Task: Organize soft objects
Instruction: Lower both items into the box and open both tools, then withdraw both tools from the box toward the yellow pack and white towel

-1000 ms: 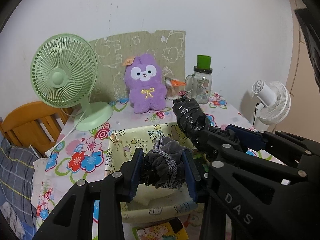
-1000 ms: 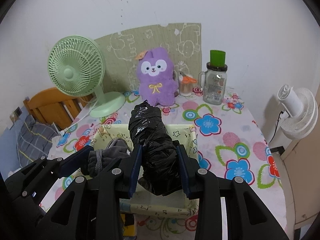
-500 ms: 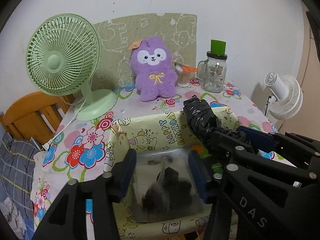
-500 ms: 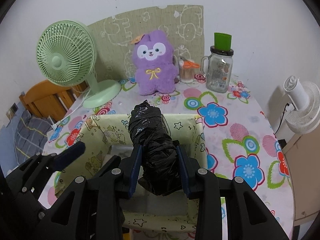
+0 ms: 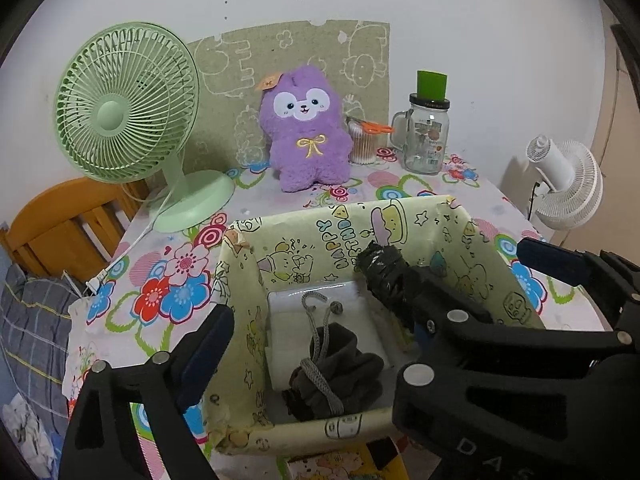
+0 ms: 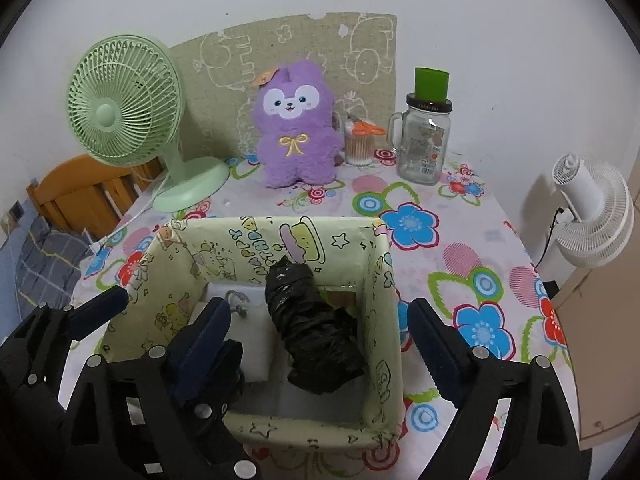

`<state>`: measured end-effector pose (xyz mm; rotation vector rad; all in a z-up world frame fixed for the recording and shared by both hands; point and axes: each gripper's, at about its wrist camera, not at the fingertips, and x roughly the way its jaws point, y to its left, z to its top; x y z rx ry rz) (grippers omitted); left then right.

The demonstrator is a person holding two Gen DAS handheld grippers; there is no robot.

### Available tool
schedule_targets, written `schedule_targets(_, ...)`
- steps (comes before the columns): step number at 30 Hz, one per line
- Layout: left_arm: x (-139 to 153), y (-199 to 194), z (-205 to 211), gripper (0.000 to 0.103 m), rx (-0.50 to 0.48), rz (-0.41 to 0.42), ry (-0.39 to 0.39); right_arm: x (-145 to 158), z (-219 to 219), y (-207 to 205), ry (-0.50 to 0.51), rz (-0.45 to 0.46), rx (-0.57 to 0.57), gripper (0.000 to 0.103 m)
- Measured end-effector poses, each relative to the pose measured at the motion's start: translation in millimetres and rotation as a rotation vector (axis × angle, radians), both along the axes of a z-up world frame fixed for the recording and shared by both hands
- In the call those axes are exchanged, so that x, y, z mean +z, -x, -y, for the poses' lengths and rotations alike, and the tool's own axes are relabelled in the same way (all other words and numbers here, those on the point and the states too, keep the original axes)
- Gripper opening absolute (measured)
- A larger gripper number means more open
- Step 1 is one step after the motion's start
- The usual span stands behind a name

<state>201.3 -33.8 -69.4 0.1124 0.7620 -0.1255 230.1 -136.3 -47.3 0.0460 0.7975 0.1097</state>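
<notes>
A yellow-green patterned box point(image 5: 240, 280) point(image 6: 380, 320) stands on the flowered table. A grey drawstring pouch point(image 5: 336, 376) lies on its white floor. A black plastic bundle point(image 6: 316, 328) point(image 5: 384, 272) rests in the box's right side, leaning on the far wall. My left gripper point(image 5: 316, 344) is open over the box with the pouch between its fingers, not touching. My right gripper point(image 6: 320, 340) is open, its fingers wide either side of the black bundle. A purple plush toy point(image 5: 306, 128) point(image 6: 296, 128) sits at the back.
A green desk fan point(image 5: 128, 108) stands back left with its cord trailing off the table. A glass jar with a green lid point(image 5: 428, 132) and a cup of cotton swabs point(image 5: 364, 144) stand back right. A white fan point(image 6: 592, 216) is off the right edge. A wooden chair point(image 5: 60, 228) is left.
The left gripper opened and dropped the grey pouch into the box. The right gripper lowered the black bundle into the box and opened, letting it go.
</notes>
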Motion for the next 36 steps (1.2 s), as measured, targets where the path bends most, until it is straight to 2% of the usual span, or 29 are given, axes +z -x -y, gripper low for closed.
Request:
schedule_targets(10,7.1,21.7,0.3,0.099,-0.005,0.019,-0.004,5.4,3.2,23.4,-0.021,0.003,-0.003,0.092)
schedule_targets(36,34.8,80.1,-7.3,0.099,0.011,0.084,0.011,35.5,3.6,87.5,-0.039,0.082,-0.008,0.094)
